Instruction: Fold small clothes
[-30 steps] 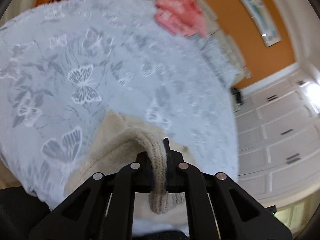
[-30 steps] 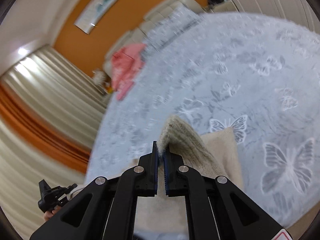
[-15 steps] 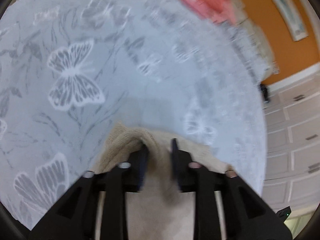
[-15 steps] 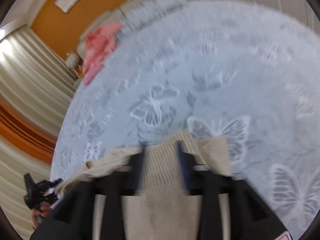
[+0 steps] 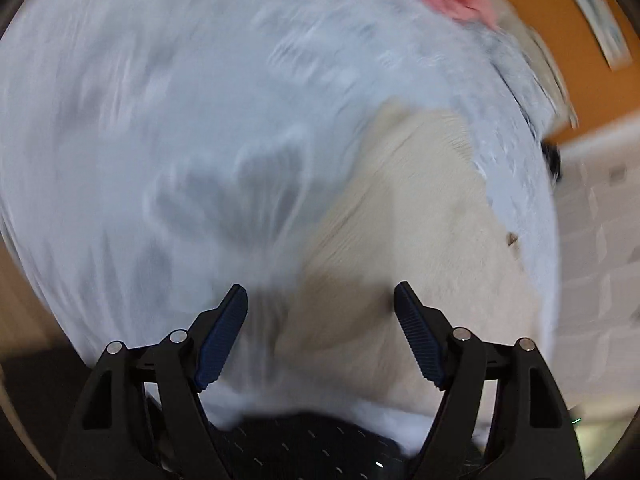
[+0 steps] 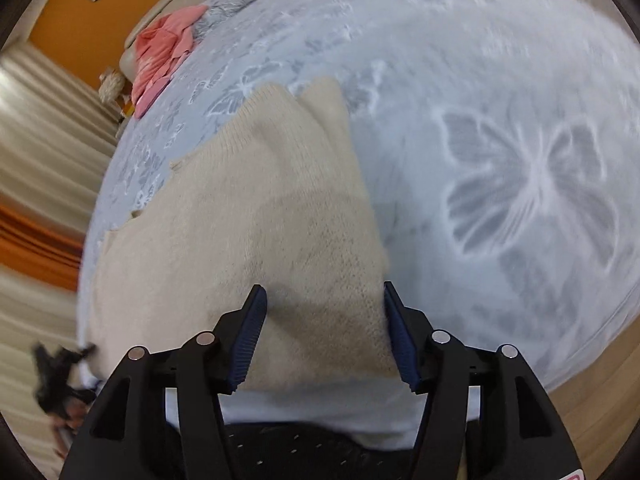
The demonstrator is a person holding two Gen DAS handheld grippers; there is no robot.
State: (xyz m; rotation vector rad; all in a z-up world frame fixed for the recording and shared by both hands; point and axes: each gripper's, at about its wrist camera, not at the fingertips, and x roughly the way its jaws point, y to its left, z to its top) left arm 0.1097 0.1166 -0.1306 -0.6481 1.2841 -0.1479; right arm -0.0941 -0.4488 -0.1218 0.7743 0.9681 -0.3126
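Near front edge of bed (image 6: 500, 60): sweater (image 6: 248, 216) flat, long axis running away; right gripper (image 6: 323, 312) over it, left gripper (image 5: 320, 312) beside, both wide open, empty.

Bare butterfly-print tablecloth (image 6: 500, 128) right of the beige sweater (image 6: 256, 216); pink garment (image 6: 164, 56) far off.

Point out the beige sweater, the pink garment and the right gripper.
beige sweater (image 6: 256, 216): right wrist view, middle of the knit.
pink garment (image 6: 162, 56): right wrist view, centre of the pile.
right gripper (image 6: 324, 340): right wrist view, midway between the open fingertips.
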